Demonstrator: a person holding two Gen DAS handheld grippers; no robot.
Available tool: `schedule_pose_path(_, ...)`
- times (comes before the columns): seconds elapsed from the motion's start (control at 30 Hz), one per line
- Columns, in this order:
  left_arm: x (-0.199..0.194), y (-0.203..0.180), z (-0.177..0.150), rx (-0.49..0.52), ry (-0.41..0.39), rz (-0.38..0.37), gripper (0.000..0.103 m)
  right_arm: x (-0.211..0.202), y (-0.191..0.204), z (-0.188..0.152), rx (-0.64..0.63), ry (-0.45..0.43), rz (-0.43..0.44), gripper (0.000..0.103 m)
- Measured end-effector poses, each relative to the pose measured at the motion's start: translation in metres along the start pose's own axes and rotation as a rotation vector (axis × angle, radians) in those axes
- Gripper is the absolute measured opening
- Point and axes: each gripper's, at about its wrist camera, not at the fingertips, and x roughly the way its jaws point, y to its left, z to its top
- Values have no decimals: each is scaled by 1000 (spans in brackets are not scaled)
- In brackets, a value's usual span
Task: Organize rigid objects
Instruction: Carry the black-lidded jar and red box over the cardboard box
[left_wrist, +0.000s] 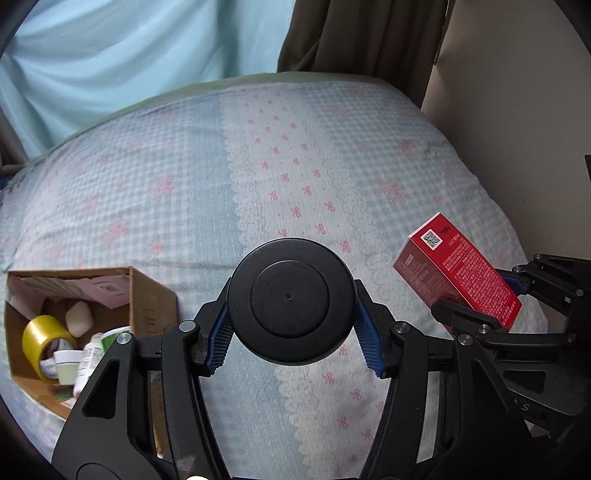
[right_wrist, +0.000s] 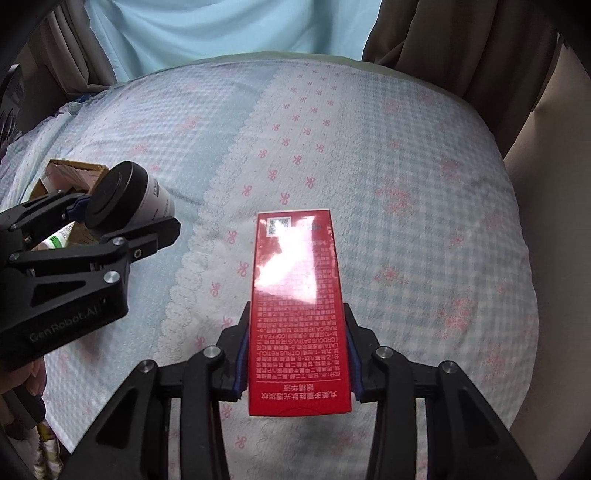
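My left gripper (left_wrist: 291, 325) is shut on a jar with a round black lid (left_wrist: 290, 301) and holds it above the bed. In the right wrist view the jar (right_wrist: 127, 195) shows a white body. My right gripper (right_wrist: 295, 354) is shut on a long red carton (right_wrist: 297, 295) with white print, held above the bed. The carton (left_wrist: 458, 273) and the right gripper (left_wrist: 491, 299) also show at the right of the left wrist view. An open cardboard box (left_wrist: 147, 295) sits on the bed at the lower left of that view.
The box holds a yellow tape roll (left_wrist: 44, 334), a white lump (left_wrist: 79, 317), a small jar (left_wrist: 68, 363) and bottles. The bed (left_wrist: 295, 166) has a blue checked cover with pink bows. Curtains (left_wrist: 362, 33) and a wall (left_wrist: 517, 92) lie behind.
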Motion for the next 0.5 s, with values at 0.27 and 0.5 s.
schedule_pose_path(0.27, -125, 25, 22, 29, -70, -40, 55, -109, 40, 30, 49, -81, -24, 38)
schedule_pose_path(0.5, -202, 94, 27, 59, -100, -54, 55, -171, 100, 55, 85, -138, -48, 38)
